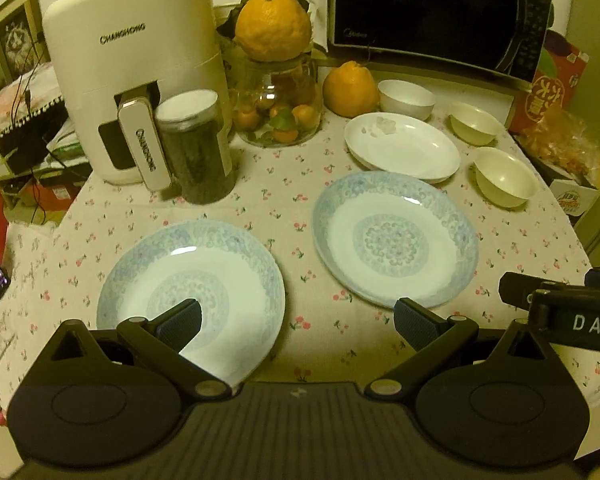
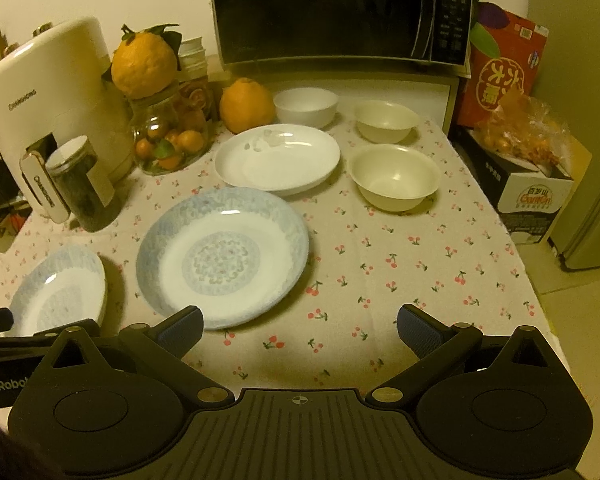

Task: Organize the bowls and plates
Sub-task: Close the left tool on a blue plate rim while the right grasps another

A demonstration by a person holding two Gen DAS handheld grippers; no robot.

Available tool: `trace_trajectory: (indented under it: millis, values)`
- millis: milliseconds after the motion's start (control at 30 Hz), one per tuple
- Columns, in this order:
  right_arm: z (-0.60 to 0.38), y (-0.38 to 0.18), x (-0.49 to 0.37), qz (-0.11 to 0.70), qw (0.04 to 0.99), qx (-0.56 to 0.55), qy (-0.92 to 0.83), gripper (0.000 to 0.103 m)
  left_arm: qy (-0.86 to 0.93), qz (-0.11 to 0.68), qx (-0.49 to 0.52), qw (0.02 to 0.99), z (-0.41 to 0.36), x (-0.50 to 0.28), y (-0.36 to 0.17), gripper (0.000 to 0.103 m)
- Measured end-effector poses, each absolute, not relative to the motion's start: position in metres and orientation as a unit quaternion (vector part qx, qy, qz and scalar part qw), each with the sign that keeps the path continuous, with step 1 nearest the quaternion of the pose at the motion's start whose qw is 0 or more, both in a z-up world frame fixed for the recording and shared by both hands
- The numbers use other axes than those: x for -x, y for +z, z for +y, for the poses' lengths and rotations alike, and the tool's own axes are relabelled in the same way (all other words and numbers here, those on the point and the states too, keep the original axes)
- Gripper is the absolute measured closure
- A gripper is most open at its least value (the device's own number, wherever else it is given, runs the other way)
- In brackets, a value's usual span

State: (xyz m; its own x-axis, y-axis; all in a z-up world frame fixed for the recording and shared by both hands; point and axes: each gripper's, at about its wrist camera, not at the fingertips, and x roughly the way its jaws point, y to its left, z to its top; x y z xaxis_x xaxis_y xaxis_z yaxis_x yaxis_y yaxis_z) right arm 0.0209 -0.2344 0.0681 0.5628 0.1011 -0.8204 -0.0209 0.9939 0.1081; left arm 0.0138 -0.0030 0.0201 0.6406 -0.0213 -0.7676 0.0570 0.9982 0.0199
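Ahead of both open, empty tongs, left and right, nothing is stacked: plates and bowls remain spread apart.

Dim indoor light, strong yellow-green cast in both views. Small white glints on rims of patterned plates and white plate, suggesting overhead source. Soft shadows right of cream bowl and beside dark jar. Microwave door near black, detail lost. Heavy fisheye bending: tabletop edges curve, corners vignetted black. Slight softness and grain throughout; lower frame darkest.
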Motion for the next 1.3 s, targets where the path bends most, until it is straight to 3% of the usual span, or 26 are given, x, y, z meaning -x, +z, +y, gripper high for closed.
trace_trajectory:
  millis: [500, 867, 1167, 1300]
  values:
    - [-0.240, 0.083, -0.063, 0.491, 0.868, 0.003, 0.072, 0.000, -0.031, 0.429, -0.049, 0.901, -0.009, -0.045, 0.032, 0.000]
    - [-0.233, 0.056, -0.102, 0.532, 0.838, -0.002, 0.120, 0.000, -0.056, 0.442, -0.063, 0.893, -0.005, -0.086, 0.019, 0.001]
    - [-0.251, 0.016, -0.139, 0.582, 0.798, -0.088, 0.129, 0.000, -0.127, 0.468, 0.024, 0.874, 0.014, -0.131, 0.002, 0.018]
    - [-0.264, 0.003, -0.153, 0.578, 0.791, -0.151, 0.131, 0.000, -0.146, 0.481, 0.041, 0.864, 0.017, -0.146, -0.010, 0.033]
